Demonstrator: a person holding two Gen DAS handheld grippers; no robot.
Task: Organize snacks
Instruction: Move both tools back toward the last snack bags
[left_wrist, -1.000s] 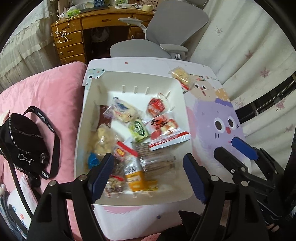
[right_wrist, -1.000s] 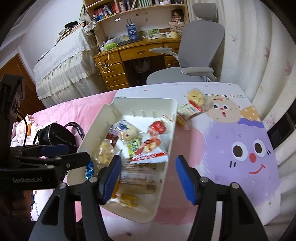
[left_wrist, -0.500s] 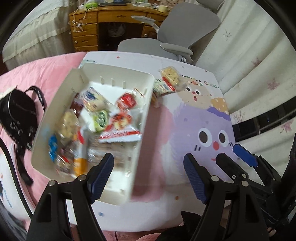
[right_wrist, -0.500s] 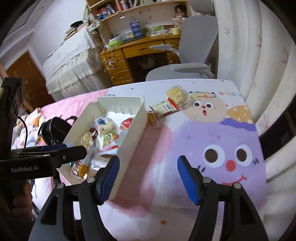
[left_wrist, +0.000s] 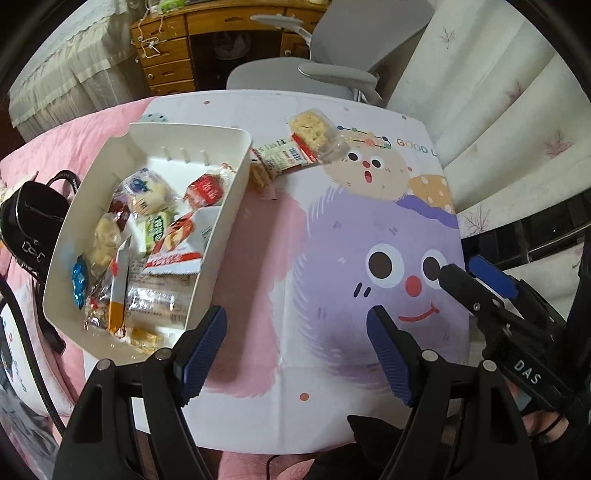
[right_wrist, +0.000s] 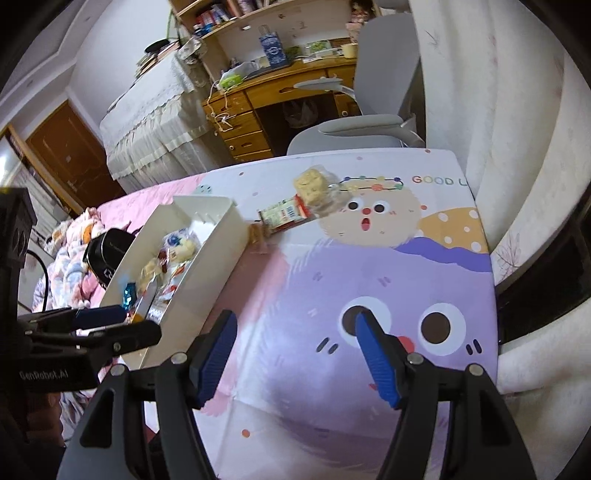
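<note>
The tabletop, under a cartoon cloth with a purple smiling face, fills the middle of both views, with a white bin of wrapped snacks at left and a clear-wrapped rice cake pack lying outside it toward the upper centre. Pink bedding and a black bag sit at far left, a wooden desk and grey chair along the top. Left tongs and right tongs both hover spread apart, empty, above the cloth.

Both views have swung right, off the tray toward the tablecloth.
</note>
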